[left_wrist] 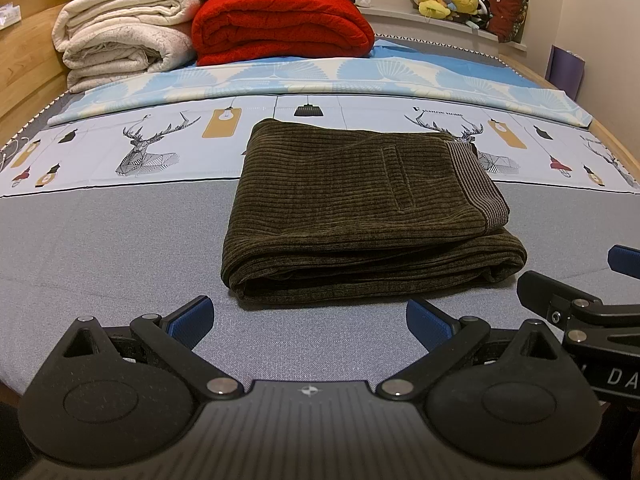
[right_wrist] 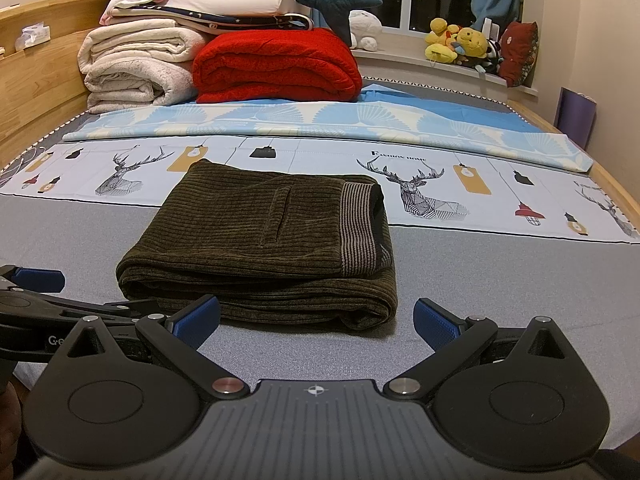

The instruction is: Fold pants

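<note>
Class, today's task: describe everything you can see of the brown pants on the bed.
The pants are dark olive-brown, ribbed corduroy-like fabric, folded into a compact, roughly rectangular stack of several layers. A striped ribbed waistband runs along the right edge, and a stitched pocket slit shows on top. They lie flat on the grey bed cover, their far end reaching onto the deer-print sheet. Neither the left gripper nor the right gripper touches them; both are open.

Your right gripper [left_wrist: 624, 280] runs off the left wrist view's right edge, lettering cut at "DA". Your left gripper [right_wrist: 32, 292] is clipped at the other view's left edge. The folded pants [right_wrist: 260, 240] hide their inner layers.
</note>
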Motion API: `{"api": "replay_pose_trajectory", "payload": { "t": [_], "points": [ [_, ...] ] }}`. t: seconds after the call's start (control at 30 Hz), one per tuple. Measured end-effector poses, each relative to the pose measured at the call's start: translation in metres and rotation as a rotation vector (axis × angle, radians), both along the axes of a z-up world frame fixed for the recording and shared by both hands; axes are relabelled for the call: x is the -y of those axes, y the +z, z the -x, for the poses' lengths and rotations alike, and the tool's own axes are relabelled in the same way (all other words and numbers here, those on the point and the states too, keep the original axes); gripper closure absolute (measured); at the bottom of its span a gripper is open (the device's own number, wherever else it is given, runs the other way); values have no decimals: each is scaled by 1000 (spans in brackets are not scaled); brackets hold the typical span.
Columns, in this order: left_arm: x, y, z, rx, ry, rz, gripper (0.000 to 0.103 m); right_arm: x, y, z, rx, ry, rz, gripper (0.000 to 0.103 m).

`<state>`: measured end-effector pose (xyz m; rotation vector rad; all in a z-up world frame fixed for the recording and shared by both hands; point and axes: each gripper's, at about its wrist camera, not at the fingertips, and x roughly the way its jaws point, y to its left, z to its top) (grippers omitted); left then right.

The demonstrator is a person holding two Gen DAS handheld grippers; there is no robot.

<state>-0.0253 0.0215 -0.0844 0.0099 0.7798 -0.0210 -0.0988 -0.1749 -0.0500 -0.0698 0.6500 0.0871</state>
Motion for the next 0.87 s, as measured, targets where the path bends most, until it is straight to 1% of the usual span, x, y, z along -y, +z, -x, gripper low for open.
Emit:
{"api": "replay_pose_trajectory", "payload": {
  "t": [0.87],
  "points": [
    [2,1,-1,7,3,-2,1,1,0,0,0,1,1,1]
  ]
}}
